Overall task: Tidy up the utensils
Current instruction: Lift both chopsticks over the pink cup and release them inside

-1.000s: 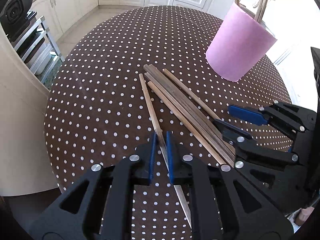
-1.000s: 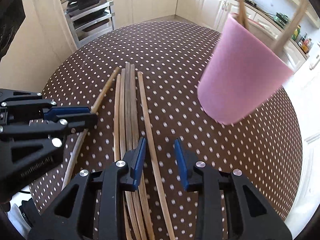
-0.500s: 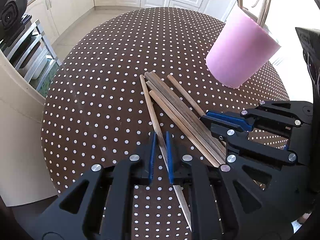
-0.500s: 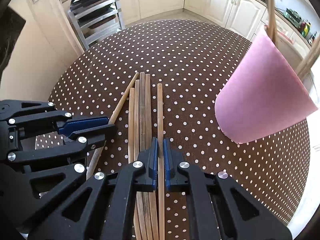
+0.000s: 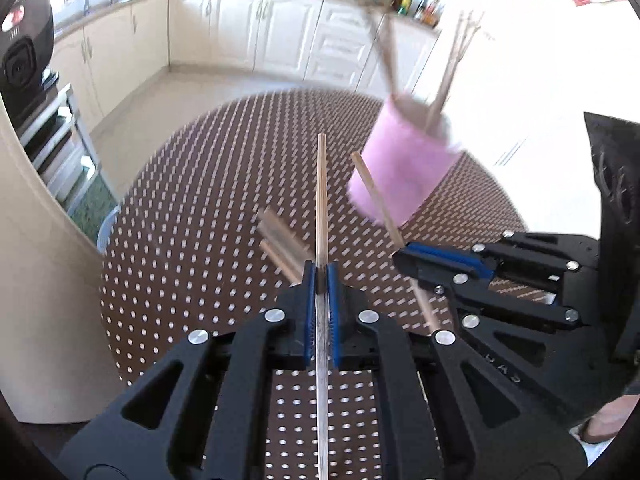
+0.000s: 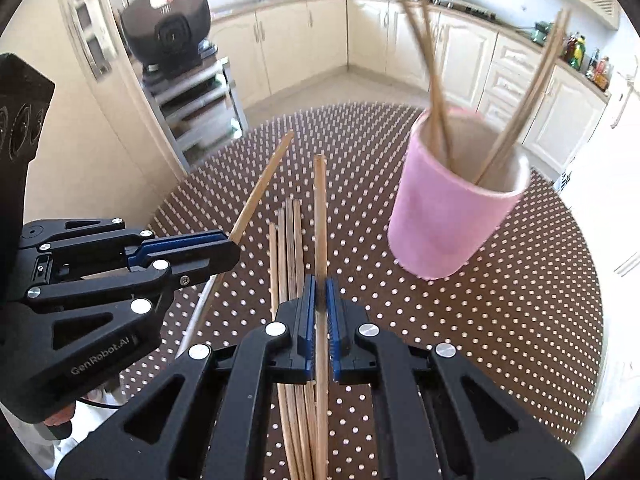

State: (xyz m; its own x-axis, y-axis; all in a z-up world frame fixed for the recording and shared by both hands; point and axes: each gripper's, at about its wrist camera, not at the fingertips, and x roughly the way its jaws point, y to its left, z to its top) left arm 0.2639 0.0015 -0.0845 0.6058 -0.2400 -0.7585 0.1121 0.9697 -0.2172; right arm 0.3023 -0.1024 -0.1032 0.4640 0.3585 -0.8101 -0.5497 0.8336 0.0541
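My left gripper (image 5: 321, 276) is shut on a wooden chopstick (image 5: 321, 196) and holds it lifted off the table, pointing forward. My right gripper (image 6: 319, 288) is shut on another chopstick (image 6: 319, 200), also lifted. Each gripper shows in the other's view, the right gripper (image 5: 416, 258) with its stick (image 5: 376, 200), the left gripper (image 6: 224, 246) with its stick (image 6: 262, 188). A pink cup (image 6: 448, 216) holding several chopsticks stands on the table ahead and to the right; it also shows in the left wrist view (image 5: 404, 168). Several more chopsticks (image 6: 286, 248) lie on the table under my right gripper.
The round table has a brown cloth with white dots (image 6: 500, 320). Cream kitchen cabinets (image 6: 288, 40) stand behind. A metal rack (image 6: 192, 96) with a dark appliance (image 6: 166, 28) on it stands at the left. A cream rounded unit (image 5: 36, 280) is close by the table's left edge.
Both grippers have lifted their chopsticks off the table and tilted up. The right gripper, open a second ago, shut on its chopstick. The pink cup's opening is now visible.
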